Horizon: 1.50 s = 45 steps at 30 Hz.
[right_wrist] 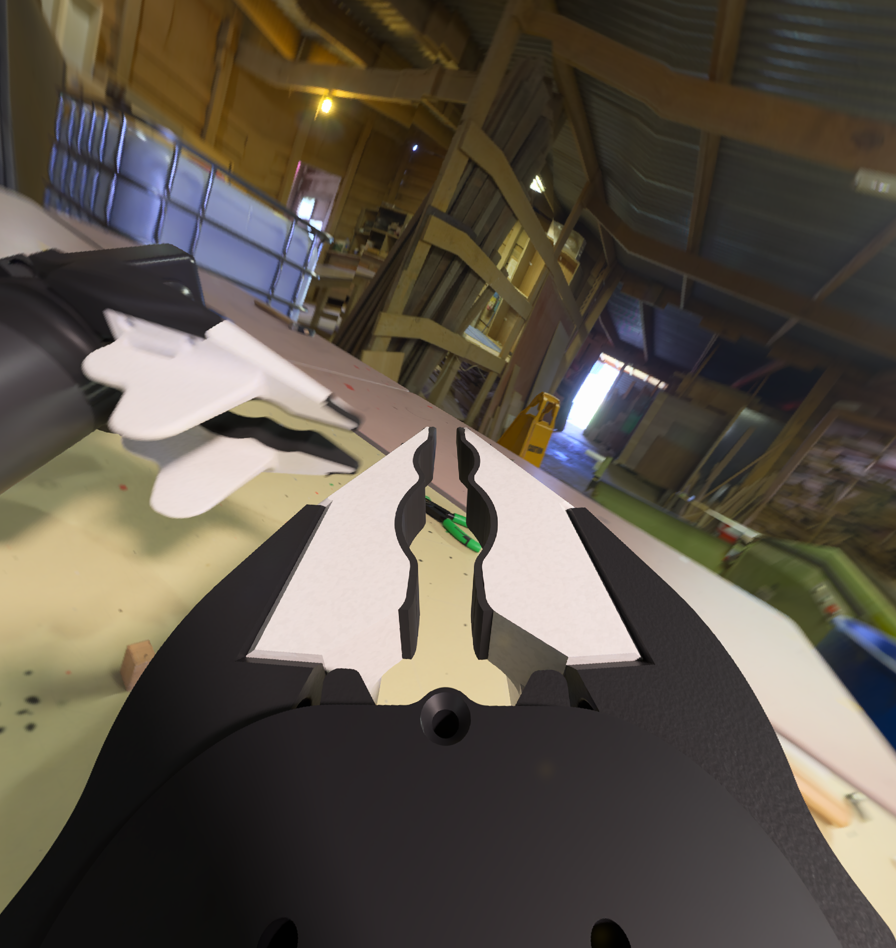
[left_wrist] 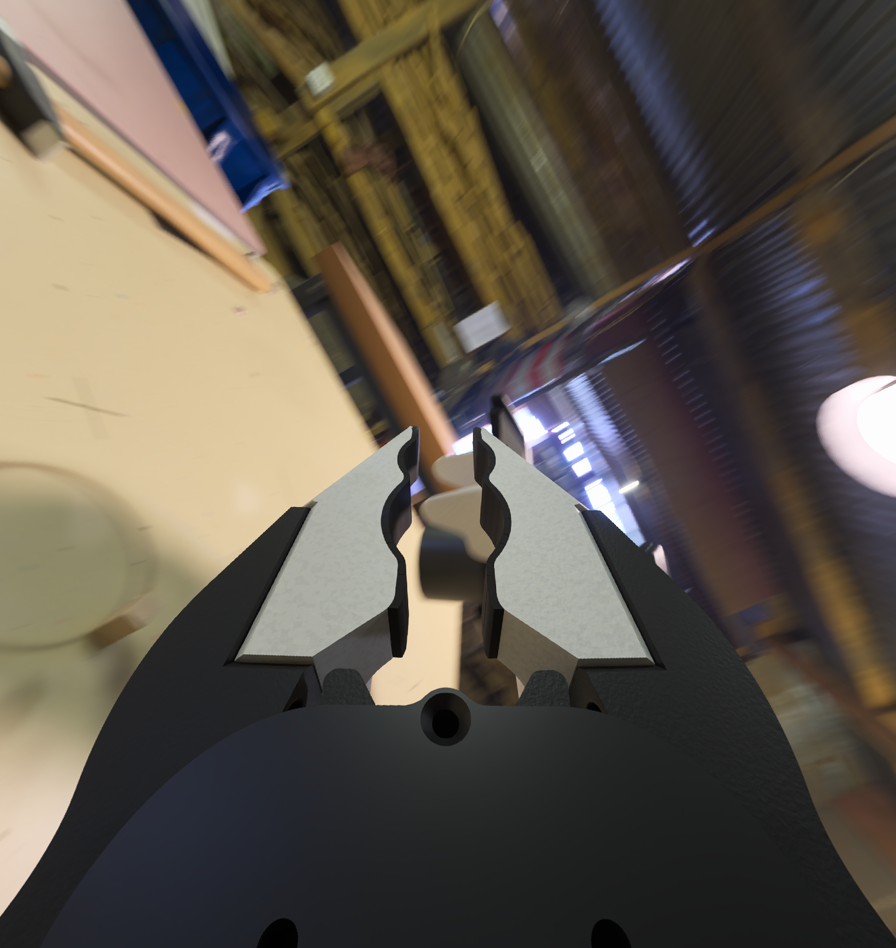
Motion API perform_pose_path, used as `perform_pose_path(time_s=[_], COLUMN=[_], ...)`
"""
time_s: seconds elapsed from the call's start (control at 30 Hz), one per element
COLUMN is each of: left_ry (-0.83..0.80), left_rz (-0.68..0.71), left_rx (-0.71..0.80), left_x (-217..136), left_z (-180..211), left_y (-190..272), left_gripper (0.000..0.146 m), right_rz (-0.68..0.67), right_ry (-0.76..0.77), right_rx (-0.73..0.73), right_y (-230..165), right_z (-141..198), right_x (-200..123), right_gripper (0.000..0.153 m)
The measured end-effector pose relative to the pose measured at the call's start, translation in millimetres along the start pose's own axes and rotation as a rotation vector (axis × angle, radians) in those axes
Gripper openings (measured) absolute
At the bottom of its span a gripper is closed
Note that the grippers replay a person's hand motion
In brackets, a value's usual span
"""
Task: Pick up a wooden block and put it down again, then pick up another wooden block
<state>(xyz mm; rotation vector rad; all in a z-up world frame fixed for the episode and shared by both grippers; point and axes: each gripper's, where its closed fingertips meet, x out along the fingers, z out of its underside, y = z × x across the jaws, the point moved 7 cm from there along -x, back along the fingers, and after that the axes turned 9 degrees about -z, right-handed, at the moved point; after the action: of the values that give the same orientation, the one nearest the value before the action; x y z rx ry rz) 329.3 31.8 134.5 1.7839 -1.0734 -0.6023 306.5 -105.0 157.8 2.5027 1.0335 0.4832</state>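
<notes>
Two wrist cameras look forward along their own tongs inside a timber-framed workshop.

In the left wrist view, the left tongs (left_wrist: 445, 436), white fingers with black wavy inner pads on a black body, are spread a little, with a narrow gap between the tips and nothing between them. The view is tilted and blurred. A pale tan bench (left_wrist: 127, 333) fills the left half. Low on the left, a small light-brown wooden block (left_wrist: 122, 623) lies on the bench at the edge of a round shadow, well to the left of the fingers. It is too blurred to tell its long axis or which way it points. Through the gap, parts of the right tongs (left_wrist: 453, 505) show farther off, white and black.

In the right wrist view, the right tongs (right_wrist: 445, 436) are likewise slightly spread and hold nothing. A small light-brown wooden block (right_wrist: 135, 662) stands on the cream bench (right_wrist: 76, 590) just beside the left edge of the black body. It is partly hidden, so its length cannot be told; its visible face looks taller than wide. Black specks mark the bench to its left. The left tongs (right_wrist: 356, 443) reach in from the left above the bench, tips apart, pointing right. A green-and-black tool (right_wrist: 453, 523) lies on the bench beyond the fingers, angled down to the right. A yellow stand (right_wrist: 533, 426) and a blue bin (right_wrist: 876, 667) sit farther off.
</notes>
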Motion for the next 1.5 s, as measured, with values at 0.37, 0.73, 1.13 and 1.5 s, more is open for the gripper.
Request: perform_pose_path(time_s=[0.37, 0.73, 1.13, 1.5], left_ry=[-0.243, -0.305, -1.158, -0.809], left_rz=[-0.872, -0.524, -0.161, -0.101], left_rx=[1.037, 1.144, 1.394, 1.441], left_x=[-83.6, -59.3, -18.4, -9.5], left_z=[-13.6, 24.3, 35.8, 47.3], left_y=[-13.3, -0.4, -53.8, -47.5], left_gripper=[0.025, 0.092, 0.028, 0.008], right_rz=[0.034, -0.009, -0.039, -0.054], right_ry=[-0.062, -0.048, -0.059, -0.051], right_rx=[0.268, 0.207, 0.204, 0.254], right_y=[49.5, 38.6, 34.5, 37.3], right_z=[33.3, 30.0, 30.1, 32.8], right_x=[-26.2, -23.2, -21.3, -21.5], right_gripper=[0.008, 0.008, 0.008, 0.008])
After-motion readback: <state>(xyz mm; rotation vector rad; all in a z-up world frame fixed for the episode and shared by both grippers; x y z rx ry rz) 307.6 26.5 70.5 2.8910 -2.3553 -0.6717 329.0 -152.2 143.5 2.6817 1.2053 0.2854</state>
